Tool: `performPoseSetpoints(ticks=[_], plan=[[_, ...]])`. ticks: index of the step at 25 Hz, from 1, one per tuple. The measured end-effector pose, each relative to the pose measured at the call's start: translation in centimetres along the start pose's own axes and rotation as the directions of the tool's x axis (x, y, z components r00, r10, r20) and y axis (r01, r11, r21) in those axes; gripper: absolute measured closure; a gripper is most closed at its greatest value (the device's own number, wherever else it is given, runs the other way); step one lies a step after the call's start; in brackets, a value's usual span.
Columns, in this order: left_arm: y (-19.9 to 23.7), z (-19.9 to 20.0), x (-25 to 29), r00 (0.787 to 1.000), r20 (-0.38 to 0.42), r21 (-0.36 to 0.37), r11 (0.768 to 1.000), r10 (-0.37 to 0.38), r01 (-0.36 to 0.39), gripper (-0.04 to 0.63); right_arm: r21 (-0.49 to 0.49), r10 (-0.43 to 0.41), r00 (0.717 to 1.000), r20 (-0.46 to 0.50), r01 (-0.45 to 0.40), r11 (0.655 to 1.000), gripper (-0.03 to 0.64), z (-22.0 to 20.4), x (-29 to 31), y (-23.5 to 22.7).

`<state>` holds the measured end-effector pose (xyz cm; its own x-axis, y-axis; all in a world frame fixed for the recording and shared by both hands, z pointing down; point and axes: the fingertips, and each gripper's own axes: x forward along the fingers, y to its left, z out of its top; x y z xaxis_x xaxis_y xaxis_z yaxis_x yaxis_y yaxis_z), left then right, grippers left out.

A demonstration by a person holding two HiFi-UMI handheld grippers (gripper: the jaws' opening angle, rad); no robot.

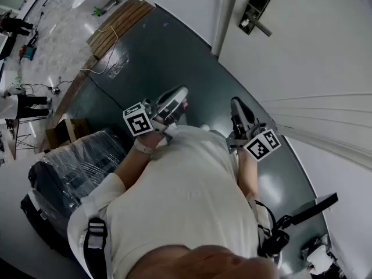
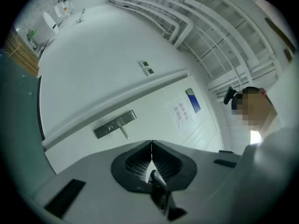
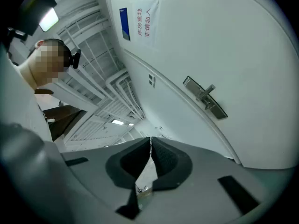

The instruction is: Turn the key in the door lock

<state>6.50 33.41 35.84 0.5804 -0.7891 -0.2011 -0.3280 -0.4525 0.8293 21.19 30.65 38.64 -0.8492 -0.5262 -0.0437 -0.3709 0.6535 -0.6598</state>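
Well short of the door lock [image 1: 254,11], the person stands on the dark floor [image 1: 145,57] with both grippers held up in front of the chest, clear of the white door [image 1: 314,51]. The lock is a dark plate with a lever handle [image 1: 263,28], set into the door ahead of the person and to the right.

The left gripper [image 2: 152,148] points towards the lock plate from well apart. Its fingers [image 2: 138,164] are clenched tip to tip. A small dark piece shows at their base, and I cannot tell whether it is a key or part of the gripper itself.

The right gripper [image 3: 150,141] also faces the lock from a distance. Its fingers [image 3: 166,161] are pressed together on nothing.

No key can be made out at the lock in any view, because the plate is too small in the frames to show a keyhole.

A door key is probably light, thin, stiff metal with smooth faces, so it could slip or twist out of a loose pinch. The place to take hold would be the flat bow, with one pad on each broad face. The turn would need to stay in line with the shaft so the blade does not bind or bend in the lock.
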Motion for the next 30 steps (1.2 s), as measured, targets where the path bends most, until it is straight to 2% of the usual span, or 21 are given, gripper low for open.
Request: performPoseSetpoints(ticks=[3,7,11,15,23,30], plan=[[0.4,1.0,0.8,1.0,-0.02,0.031,1.0,-0.003,0.004,0.586,0.01,-0.017,1.0,-0.007,0.017,1.0,0.592,-0.5,1.1,-0.7],[3.1,3.7,2.0,0.999,-0.024,0.012,1.0,-0.022,0.022,0.586,0.003,-0.045,0.999,-0.012,0.045,0.999,0.592,-0.5,4.5,-2.4],[7.0,8.2,3.6,0.999,-0.036,-0.016,0.999,-0.037,0.037,0.586,0.007,-0.098,0.995,0.011,0.098,0.995,0.591,0.6,9.4,-4.7],[11.0,14.6,5.2,0.997,-0.054,-0.031,0.998,-0.05,0.048,0.586,0.0,-0.15,0.988,0.025,0.15,0.989,0.591,2.6,15.8,-6.5],[20.6,27.5,8.6,0.987,-0.141,-0.077,0.995,-0.079,0.068,0.586,-0.039,-0.301,0.951,0.067,0.304,0.952,0.591,6.2,29.4,-11.1],[25.3,33.7,11.7,0.961,-0.231,-0.119,0.985,-0.152,0.127,0.586,-0.113,-0.388,0.913,0.122,0.402,0.909,0.591,9.4,37.6,-12.4]])
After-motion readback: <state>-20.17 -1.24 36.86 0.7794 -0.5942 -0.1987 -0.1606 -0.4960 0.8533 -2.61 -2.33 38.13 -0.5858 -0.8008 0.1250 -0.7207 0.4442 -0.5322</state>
